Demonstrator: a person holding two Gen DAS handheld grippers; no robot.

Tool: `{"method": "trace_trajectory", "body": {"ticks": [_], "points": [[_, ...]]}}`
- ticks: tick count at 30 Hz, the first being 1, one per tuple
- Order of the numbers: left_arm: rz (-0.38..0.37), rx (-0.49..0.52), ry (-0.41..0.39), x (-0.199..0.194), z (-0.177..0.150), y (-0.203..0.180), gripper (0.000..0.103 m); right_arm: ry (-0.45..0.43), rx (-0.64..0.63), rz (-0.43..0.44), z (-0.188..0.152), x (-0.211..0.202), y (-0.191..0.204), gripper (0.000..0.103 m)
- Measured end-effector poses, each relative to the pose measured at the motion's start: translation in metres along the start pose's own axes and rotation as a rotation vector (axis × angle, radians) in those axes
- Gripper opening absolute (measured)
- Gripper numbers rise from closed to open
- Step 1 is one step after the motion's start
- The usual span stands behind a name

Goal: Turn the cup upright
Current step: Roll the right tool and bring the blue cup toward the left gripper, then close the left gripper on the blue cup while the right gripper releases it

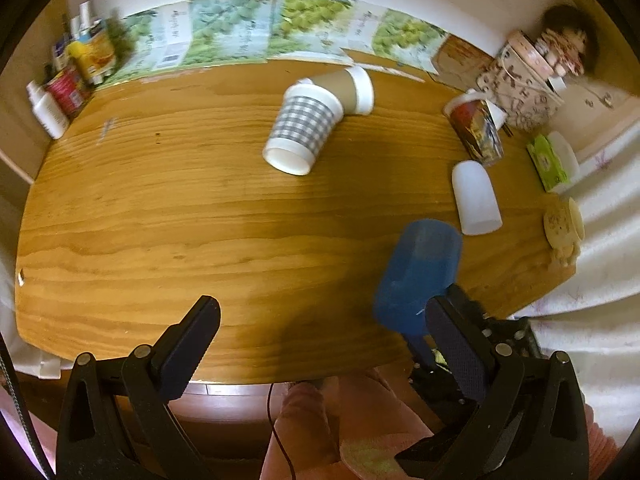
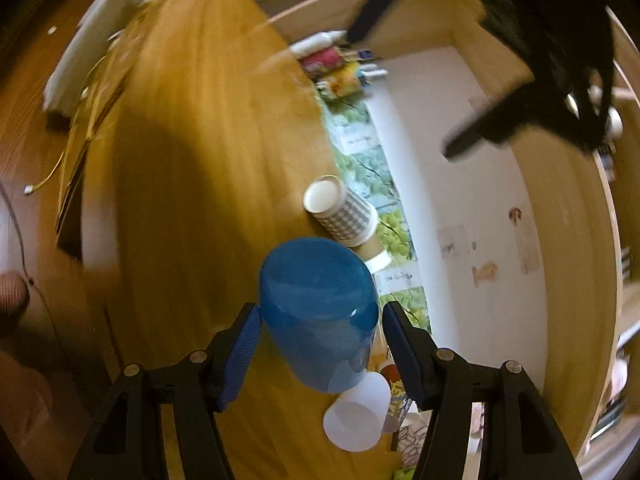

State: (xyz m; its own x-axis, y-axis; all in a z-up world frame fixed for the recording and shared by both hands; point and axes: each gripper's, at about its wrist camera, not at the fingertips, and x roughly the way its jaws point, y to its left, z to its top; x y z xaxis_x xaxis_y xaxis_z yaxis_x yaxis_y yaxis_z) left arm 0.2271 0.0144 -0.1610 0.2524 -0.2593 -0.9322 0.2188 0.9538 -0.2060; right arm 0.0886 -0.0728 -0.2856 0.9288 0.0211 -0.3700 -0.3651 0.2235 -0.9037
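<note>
A translucent blue plastic cup [image 2: 318,312] sits between the fingers of my right gripper [image 2: 320,328], held off the table and tilted, its closed base toward the camera. In the left wrist view the blue cup [image 1: 418,272] hangs over the table's near right part, with the right gripper's finger [image 1: 420,346] on it. My left gripper [image 1: 320,320] is open and empty above the table's near edge. It shows as a dark blurred shape [image 2: 480,132] at the top of the right wrist view.
On the wooden table [image 1: 200,220] lie a checked paper cup [image 1: 302,128], a brown paper cup [image 1: 348,86], a white plastic cup [image 1: 476,198] and a printed cup [image 1: 476,130]. Bottles and packets [image 1: 68,80] stand far left. A patterned box [image 1: 520,88] stands far right.
</note>
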Motion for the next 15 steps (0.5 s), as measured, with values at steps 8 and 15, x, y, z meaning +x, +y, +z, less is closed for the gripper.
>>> {"method": "trace_trajectory", "body": {"ticks": [8, 15], "points": [[-0.017, 0.076, 0.095, 0.030, 0.005, -0.018, 0.102, 0.025, -0.007, 0.019, -0.003, -0.007, 0.014, 0.063], [0.010, 0.086, 0.139, 0.052, 0.014, -0.018, 0.102, 0.063, 0.053, 0.038, -0.003, -0.009, 0.012, 0.063]]}}
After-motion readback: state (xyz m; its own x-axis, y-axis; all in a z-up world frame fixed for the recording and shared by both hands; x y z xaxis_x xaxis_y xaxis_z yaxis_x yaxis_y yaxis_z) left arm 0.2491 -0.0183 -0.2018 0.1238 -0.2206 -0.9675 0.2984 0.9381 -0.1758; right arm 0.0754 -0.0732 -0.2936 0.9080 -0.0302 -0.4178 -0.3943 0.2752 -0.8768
